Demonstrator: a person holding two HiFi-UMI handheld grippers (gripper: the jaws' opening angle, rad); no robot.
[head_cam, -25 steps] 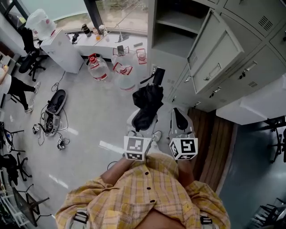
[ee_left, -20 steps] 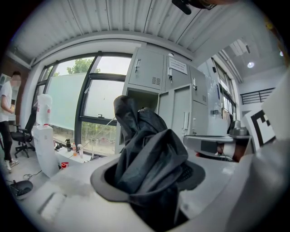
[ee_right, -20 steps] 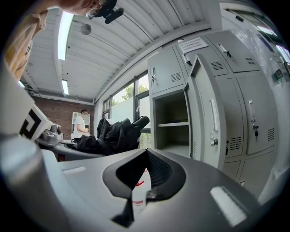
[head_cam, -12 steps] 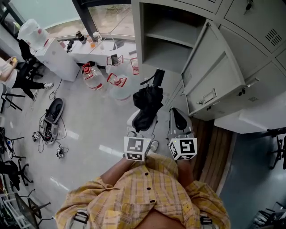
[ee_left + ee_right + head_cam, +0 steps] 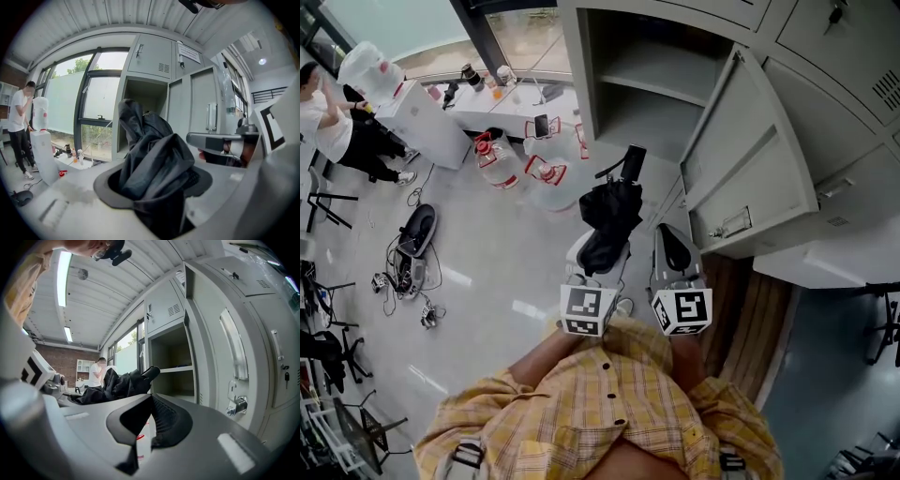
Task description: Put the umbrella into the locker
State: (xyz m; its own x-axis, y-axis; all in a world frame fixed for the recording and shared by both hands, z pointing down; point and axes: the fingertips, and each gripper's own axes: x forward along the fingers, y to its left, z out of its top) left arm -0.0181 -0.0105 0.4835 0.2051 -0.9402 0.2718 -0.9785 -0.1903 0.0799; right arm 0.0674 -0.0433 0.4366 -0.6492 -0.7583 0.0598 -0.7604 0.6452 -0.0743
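Note:
A black folded umbrella (image 5: pixel 614 211) sticks forward out of my left gripper (image 5: pixel 598 246), which is shut on its cloth; its handle (image 5: pixel 628 161) points toward the lockers. In the left gripper view the umbrella (image 5: pixel 150 159) fills the jaws of that gripper (image 5: pixel 154 187), with the open locker (image 5: pixel 143 112) behind it. The grey locker (image 5: pixel 647 89) stands open with a shelf inside, its door (image 5: pixel 750 173) swung out to the right. My right gripper (image 5: pixel 673 239) hangs just right of the umbrella, shut and holding nothing. From the right gripper (image 5: pixel 151 399) the umbrella (image 5: pixel 122 383) lies left and the locker (image 5: pixel 171 362) ahead.
Two large water bottles (image 5: pixel 492 155) stand on the floor left of the locker by a white counter (image 5: pixel 516 94). A person (image 5: pixel 337 131) stands by a water dispenser (image 5: pixel 375 66) at far left. Cables and a device (image 5: pixel 408 244) lie on the floor.
Both grippers and the umbrella have come nearer the open locker, which now looms larger ahead. The person at far left has come into view.

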